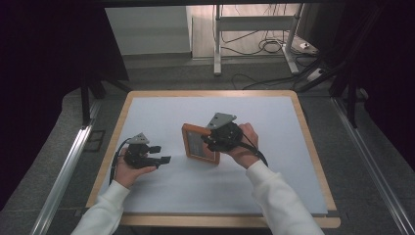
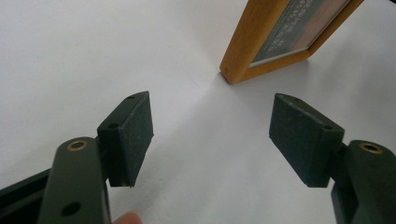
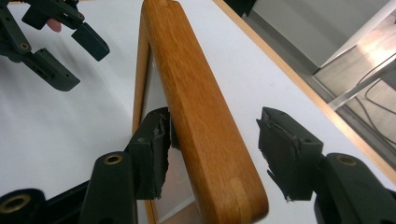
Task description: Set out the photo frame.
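Jaws apart on both sides here. The right gripper (image 3: 212, 154) straddles the side rail of the wooden picture frame (image 3: 201, 116), one pad touching the frame's glass face, the other pad standing clear of the back, so nothing is clamped. The frame stands upright on edge near the middle of the white table (image 1: 161, 115), seen from above as picture frame (image 1: 195, 144) with the right gripper (image 1: 211, 141) at its right end. Off to the left, the left gripper (image 1: 159, 155) hovers low over the table, wide open and holding nothing; along its jaws, a corner of the frame (image 2: 243, 56) sits just ahead, apart from them.
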### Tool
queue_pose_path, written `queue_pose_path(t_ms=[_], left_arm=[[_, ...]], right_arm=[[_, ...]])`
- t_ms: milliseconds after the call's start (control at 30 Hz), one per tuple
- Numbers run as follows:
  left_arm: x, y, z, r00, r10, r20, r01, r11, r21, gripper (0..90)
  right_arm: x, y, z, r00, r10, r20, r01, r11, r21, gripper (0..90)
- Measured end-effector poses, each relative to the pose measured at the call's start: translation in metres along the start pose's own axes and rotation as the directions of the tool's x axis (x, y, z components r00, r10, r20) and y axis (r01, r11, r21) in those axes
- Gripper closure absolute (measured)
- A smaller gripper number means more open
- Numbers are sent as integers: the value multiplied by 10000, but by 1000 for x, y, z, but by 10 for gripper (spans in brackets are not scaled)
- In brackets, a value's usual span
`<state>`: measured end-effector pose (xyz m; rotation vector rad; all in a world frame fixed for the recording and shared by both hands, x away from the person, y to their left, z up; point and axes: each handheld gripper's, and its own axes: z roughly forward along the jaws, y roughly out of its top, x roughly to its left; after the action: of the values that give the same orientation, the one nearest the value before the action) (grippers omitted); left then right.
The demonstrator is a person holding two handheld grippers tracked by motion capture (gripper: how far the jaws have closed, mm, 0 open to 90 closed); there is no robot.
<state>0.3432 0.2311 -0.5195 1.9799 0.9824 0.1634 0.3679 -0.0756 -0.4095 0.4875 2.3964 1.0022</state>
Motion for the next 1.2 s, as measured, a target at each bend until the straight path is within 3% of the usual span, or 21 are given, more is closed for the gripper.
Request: queue_pose_path(t_ms=[667,933,1200], left_arm=[[-1,0,1,10000,32,36,-32,10000,24,296],[-1,0,1,10000,45,49,-45,10000,47,295],[-1,0,1,10000,36,31,-36,10000,35,294]], right_arm=[[0,-4,-1,9982,605,41,-603,9970,-481,321],[1,-6,-1,9977,681,38,-678,9963,-519,324],[-8,-8,-1,9954,928,257,-913,9943,-552,380]])
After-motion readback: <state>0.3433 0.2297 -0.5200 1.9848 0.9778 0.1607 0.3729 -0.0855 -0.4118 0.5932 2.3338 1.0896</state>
